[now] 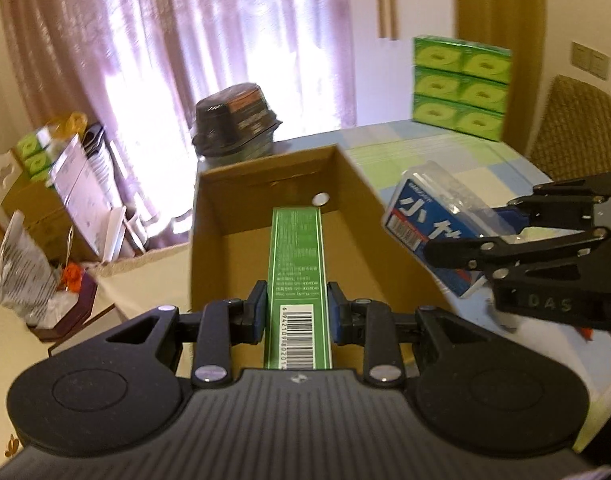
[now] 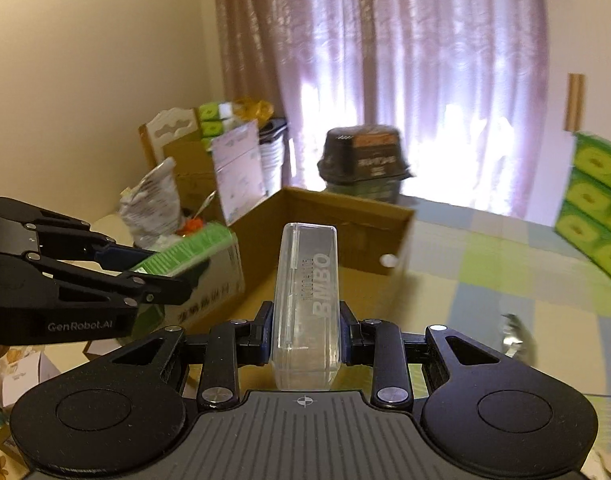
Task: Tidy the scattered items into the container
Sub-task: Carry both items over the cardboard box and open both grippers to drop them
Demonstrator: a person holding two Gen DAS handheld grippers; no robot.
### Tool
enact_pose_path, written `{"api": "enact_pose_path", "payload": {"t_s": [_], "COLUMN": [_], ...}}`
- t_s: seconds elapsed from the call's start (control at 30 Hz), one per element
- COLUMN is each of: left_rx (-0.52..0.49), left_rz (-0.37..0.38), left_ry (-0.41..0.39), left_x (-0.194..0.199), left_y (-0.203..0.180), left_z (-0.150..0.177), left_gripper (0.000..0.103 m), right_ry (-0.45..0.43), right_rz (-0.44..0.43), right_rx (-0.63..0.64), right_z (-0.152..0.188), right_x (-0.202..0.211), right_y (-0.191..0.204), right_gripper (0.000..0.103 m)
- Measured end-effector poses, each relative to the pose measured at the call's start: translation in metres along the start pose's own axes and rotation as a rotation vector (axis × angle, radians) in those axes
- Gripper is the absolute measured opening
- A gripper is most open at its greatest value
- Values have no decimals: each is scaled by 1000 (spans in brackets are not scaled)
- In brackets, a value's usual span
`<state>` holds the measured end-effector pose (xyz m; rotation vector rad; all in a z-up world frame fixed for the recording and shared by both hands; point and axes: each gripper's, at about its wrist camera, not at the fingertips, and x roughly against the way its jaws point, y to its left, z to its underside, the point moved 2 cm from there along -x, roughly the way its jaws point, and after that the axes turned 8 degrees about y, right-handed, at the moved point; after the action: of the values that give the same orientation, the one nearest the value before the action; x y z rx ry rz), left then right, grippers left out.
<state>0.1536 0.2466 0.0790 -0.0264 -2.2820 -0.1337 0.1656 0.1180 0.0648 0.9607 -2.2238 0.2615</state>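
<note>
Carton (image 1: 265,184) looks empty inside as far as shown. Left gripper (image 1: 297,312) clamps a green box (image 1: 299,264) over its opening; right gripper (image 2: 305,330) grips a clear case (image 2: 305,300) beside it. Both await dropping.

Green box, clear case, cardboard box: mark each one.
green box (image 1: 299,264): left wrist view, its printed top face.
clear case (image 2: 305,304): right wrist view, its lettered side.
cardboard box (image 1: 265,174): left wrist view, its far wall.

One cardboard box (image 1: 281,208), one green carton (image 1: 298,280), one clear case (image 2: 305,304), two claws.
</note>
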Motion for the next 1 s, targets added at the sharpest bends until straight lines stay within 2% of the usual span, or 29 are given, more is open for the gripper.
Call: {"api": "enact_pose_path", "payload": {"t_s": [0.27, 0.37, 0.43, 0.47, 0.5, 0.53, 0.73, 0.93, 1.0], "left_rx": [44, 52, 63, 70, 76, 83, 104, 114, 116], "left_rz": [36, 30, 25, 24, 22, 19, 8, 9, 12], "left_ry": [1, -8, -19, -22, -26, -30, -43, -53, -65], "left_x": [-25, -28, -26, -25, -24, -22, -9, 7, 14], "left_y": [24, 27, 30, 31, 33, 33, 34, 22, 13], "left_z": [9, 10, 12, 13, 14, 15, 21, 29, 31], "left_gripper": [24, 34, 34, 35, 36, 37, 41, 55, 62], "right_ry": [62, 87, 84, 83, 78, 57, 21, -25, -36], "right_rz": [2, -6, 7, 12, 12, 7, 18, 55, 69], "right_rx": [6, 3, 7, 4, -5, -13, -6, -21, -32], "right_z": [4, 8, 11, 13, 15, 16, 18, 28, 34], "right_x": [-58, -68, -68, -68, -68, -64, -47, -9, 7], "right_y": [4, 0, -2, -4, -6, -8, -12, -27, -35], "right_gripper": [34, 34, 35, 54, 83, 86, 86, 86, 86]}}
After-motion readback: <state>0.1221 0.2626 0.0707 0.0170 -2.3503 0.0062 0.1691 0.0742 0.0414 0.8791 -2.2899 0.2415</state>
